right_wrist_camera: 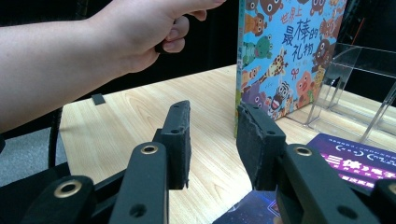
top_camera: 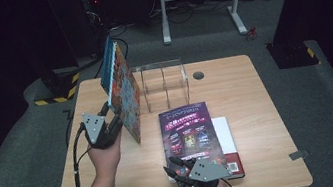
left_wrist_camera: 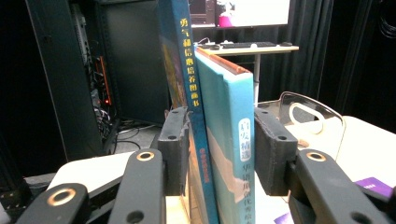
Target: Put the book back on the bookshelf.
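Left gripper (left_wrist_camera: pixel 217 149) fingers pinch two upright books (left_wrist_camera: pixel 224 140) by their spines, long axis vertical, clear rack (top_camera: pixel 164 84) just beyond them; right gripper (right_wrist_camera: pixel 212 140) fingers spread on nothing, above the purple book (top_camera: pixel 188 130) flat on desk (top_camera: pixel 243 81).

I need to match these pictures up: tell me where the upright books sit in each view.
High view: the upright books stand left of centre on the table, just left of the clear rack.
Left gripper view: centre, spines facing the camera, between the left gripper's fingers.
Right gripper view: upper right, cartoon-animal cover facing the camera, beyond the fingers.
Shared landmark: the clear rack, right of the books in every view.
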